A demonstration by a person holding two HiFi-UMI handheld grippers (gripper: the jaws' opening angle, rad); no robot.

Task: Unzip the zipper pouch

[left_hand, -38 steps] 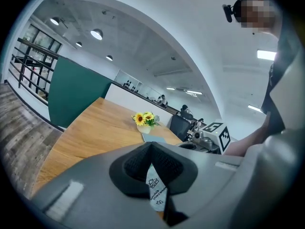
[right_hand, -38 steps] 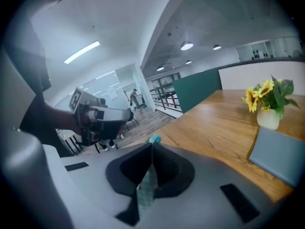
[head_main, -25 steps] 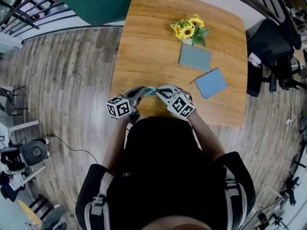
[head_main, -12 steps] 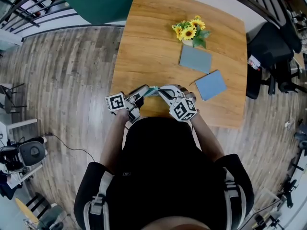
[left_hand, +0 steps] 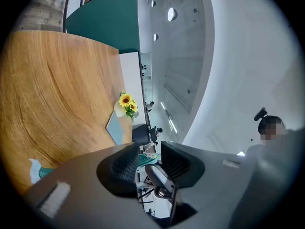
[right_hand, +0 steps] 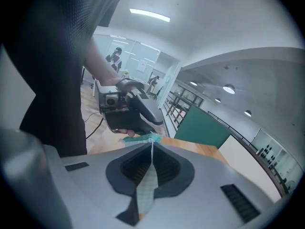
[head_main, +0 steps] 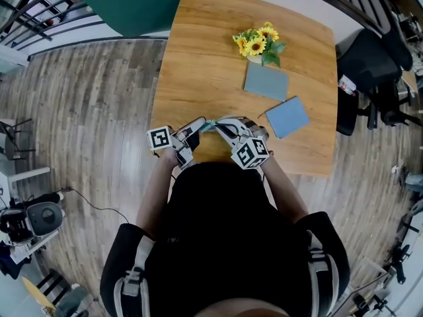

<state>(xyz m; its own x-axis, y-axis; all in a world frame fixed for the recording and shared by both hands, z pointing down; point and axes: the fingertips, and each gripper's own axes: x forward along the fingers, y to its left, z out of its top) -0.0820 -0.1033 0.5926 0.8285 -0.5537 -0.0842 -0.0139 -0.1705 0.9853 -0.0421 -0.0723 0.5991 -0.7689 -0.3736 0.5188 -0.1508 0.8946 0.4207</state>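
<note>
At the tabletop (head_main: 211, 65) edge our right gripper (right_hand: 151, 152) clamps the pouch (right_hand: 141, 138) steady; left gripper (left_hand: 149, 152) has just been opening, empty, probably to regrip.

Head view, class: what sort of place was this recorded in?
Probably an open office or lobby-like hall: a wooden table with sunflowers, a black office chair beside it, plank flooring and a metal railing.
</note>
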